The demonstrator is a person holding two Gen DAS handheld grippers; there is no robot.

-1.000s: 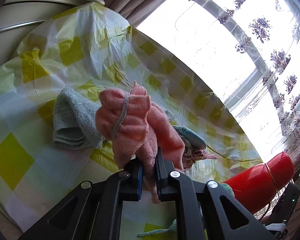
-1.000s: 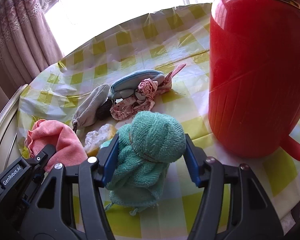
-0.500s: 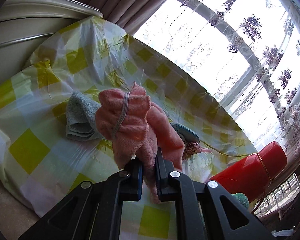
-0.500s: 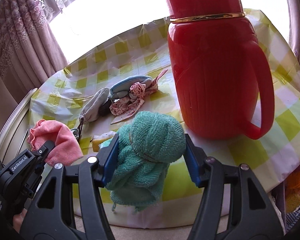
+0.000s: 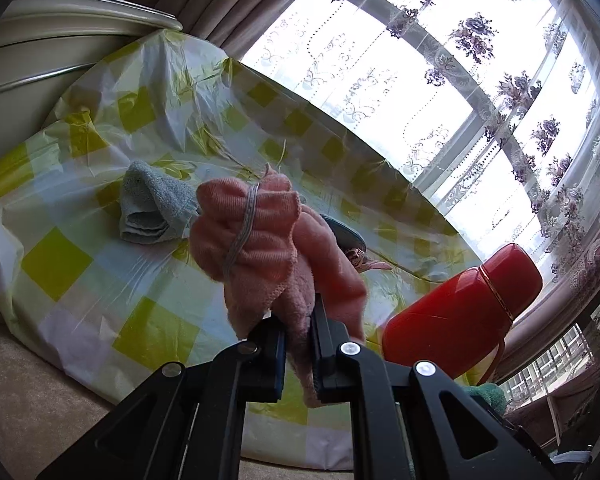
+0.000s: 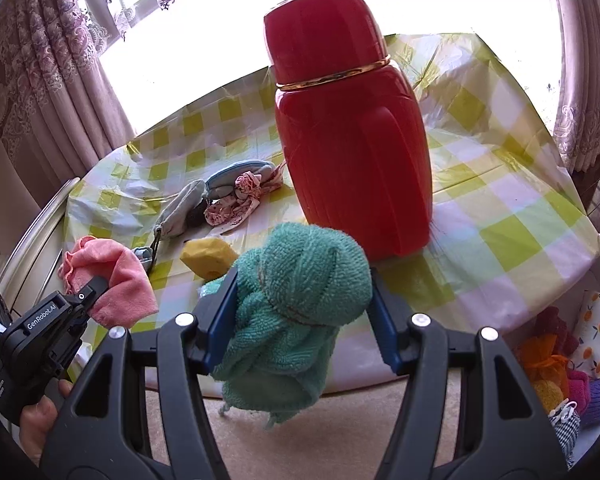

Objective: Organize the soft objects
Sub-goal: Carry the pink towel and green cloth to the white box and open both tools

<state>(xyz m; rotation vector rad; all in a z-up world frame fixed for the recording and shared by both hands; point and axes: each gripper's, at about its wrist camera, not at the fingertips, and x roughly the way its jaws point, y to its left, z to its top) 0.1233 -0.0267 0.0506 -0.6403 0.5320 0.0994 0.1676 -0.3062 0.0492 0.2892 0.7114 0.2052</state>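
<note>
1. Between the left tool's (image 5: 298,340) pads, a pink cloth (image 5: 260,248) is clamped and held off the desk (image 5: 80,280).
2. Right tool (image 6: 302,320) is clamped on a green towel bundle (image 6: 300,292), near the desk edge.
3. Beyond: folded blue towel (image 5: 152,208), red thermos (image 6: 352,140).

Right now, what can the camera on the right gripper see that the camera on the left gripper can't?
Only the right wrist view shows the yellow sponge, the grey pouch, and a heap of colourful cloths down past the table's edge. Only the left wrist view shows the folded blue towel. Both show the red thermos, the checked tablecloth, the pink cloth in the left gripper, and the green towel in the right gripper.
</note>
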